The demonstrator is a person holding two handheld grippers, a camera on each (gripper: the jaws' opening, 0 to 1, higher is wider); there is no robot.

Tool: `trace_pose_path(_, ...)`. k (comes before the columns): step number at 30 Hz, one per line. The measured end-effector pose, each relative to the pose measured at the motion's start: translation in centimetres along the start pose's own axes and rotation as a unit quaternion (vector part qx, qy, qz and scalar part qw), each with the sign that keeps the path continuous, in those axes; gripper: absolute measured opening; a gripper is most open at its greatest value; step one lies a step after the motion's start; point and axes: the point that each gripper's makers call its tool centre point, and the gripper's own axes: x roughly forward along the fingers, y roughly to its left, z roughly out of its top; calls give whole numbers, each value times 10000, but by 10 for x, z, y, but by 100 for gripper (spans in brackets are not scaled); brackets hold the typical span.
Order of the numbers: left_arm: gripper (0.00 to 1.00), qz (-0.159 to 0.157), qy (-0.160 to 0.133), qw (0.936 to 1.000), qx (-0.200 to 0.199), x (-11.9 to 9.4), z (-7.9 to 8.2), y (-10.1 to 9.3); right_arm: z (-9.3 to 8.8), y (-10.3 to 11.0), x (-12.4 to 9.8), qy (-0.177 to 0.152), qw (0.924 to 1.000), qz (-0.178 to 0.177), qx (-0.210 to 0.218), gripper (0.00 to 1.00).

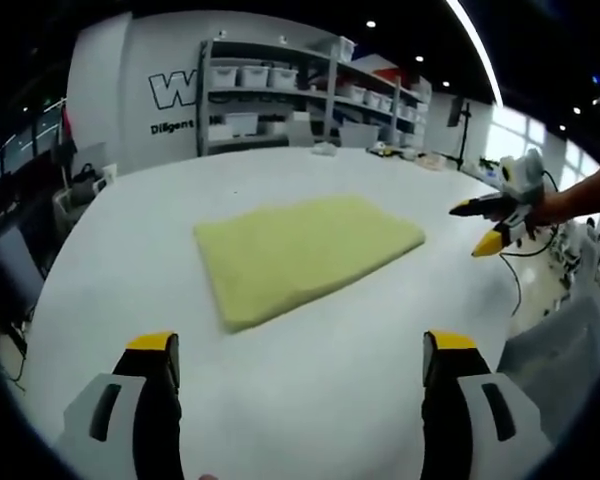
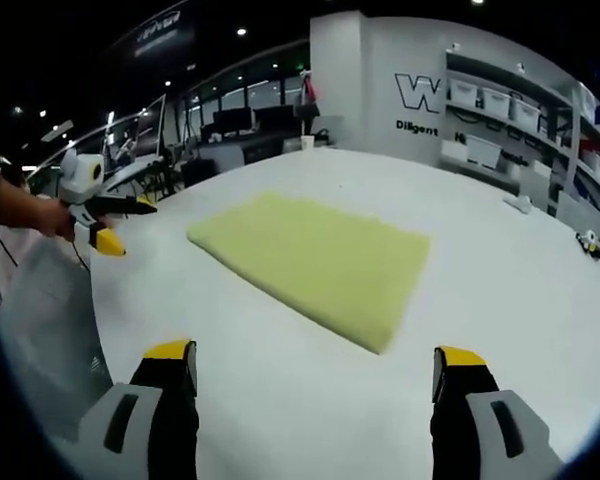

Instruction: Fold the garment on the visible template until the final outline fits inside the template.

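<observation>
Table (image 1: 310, 400): broad, white, our work surface.

Garment (image 1: 305, 252): yellow-green cloth, lying flat mid-table as a neat folded rectangle; no template outline can be made out.

Left gripper (image 1: 300, 365): jaws spread, holding nothing, short of the cloth.

Right gripper (image 2: 315, 375): likewise spread and unladen.

Judgement: we should check edges lie square, pinching corners only, not dragging.
</observation>
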Motion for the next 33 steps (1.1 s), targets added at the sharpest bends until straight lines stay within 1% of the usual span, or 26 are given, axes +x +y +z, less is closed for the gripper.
trace_pose_path(4,98,-4,-21,10000,2,0,1,1,-3,1,-1,51,10000,0,7,96)
trace_pose_path(8,97,40,-48,10000,-52,-1,2,5,-3,1,-1,67,10000,10,-18,96)
trace_pose_path(17,97,75,-90,9999,-116,-3,1,11,6,2,3,54,10000,18,-79,96)
trace_pose_path(22,97,84,-94,9999,-63,-5,0,11,10,2,3,34,9999,17,-96,97)
trace_pose_path(26,97,104,-107,9998,-126,-7,0,13,8,2,4,56,9999,24,-91,97)
trace_pose_path(33,97,138,-127,9998,-120,-11,-1,14,7,5,5,114,9998,74,-137,97)
